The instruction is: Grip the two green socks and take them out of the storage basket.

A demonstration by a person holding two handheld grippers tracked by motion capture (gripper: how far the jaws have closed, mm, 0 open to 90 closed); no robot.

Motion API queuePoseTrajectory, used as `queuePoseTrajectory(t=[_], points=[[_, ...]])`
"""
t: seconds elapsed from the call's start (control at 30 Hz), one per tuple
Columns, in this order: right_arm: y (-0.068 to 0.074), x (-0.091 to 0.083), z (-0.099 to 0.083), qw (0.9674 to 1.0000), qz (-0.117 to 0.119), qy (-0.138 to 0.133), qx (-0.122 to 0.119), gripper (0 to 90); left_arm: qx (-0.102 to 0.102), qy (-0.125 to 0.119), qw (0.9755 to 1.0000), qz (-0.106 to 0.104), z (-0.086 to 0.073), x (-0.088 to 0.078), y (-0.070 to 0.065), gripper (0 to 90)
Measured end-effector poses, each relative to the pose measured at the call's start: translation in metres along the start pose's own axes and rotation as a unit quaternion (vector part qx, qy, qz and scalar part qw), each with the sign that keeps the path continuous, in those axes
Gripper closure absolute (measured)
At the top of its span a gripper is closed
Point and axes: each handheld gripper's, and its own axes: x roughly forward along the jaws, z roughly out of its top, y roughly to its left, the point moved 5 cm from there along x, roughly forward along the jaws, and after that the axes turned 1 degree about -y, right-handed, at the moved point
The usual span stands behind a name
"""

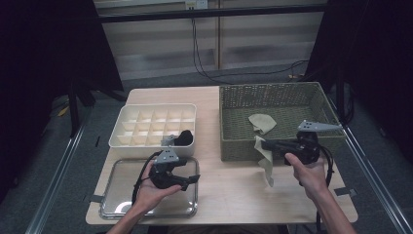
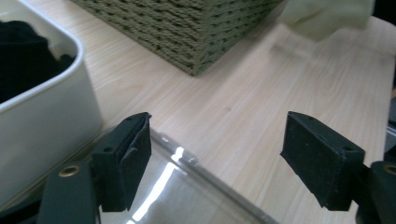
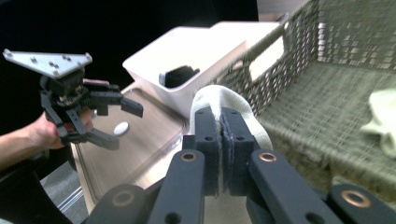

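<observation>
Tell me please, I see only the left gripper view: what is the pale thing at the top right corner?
Observer: It is a hanging cloth. The right gripper is shut on it, and it hangs over the table in front of the basket.
Operator: Is any other cloth inside the basket?
Observer: Yes, a second cloth lies on its floor.
Operator: Does the white box have compartments?
Observer: Yes, the high view shows a grid in the white box. A black item sits at its near right corner.
</observation>
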Motion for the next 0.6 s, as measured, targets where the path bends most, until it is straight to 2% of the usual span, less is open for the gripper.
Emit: queuePoseTrajectory(t=[0.13, 0.2, 0.33, 0.6], points=[[-0.002, 0.016, -0.018, 0.9998, 0.009, 0.019, 0.007, 86.7, 0.0, 0.003, 0.9999, -0.011, -0.004, 0.002, -0.004, 29.9], [-0.001, 0.019, -0.021, 0.9997, 0.008, 0.022, 0.007, 86.7, 0.003, 0.008, 0.9998, -0.019, -0.006, 0.004, -0.006, 30.5], [0.003, 0.033, -0.034, 0.9989, 0.016, 0.045, 0.004, 86.6, 0.007, 0.016, 0.9995, -0.025, -0.008, 0.008, -0.011, 31.9], [0.008, 0.051, -0.05, 0.9976, 0.026, 0.065, 0.003, 86.5, 0.014, 0.024, 0.999, -0.034, -0.011, 0.01, -0.015, 35.5]])
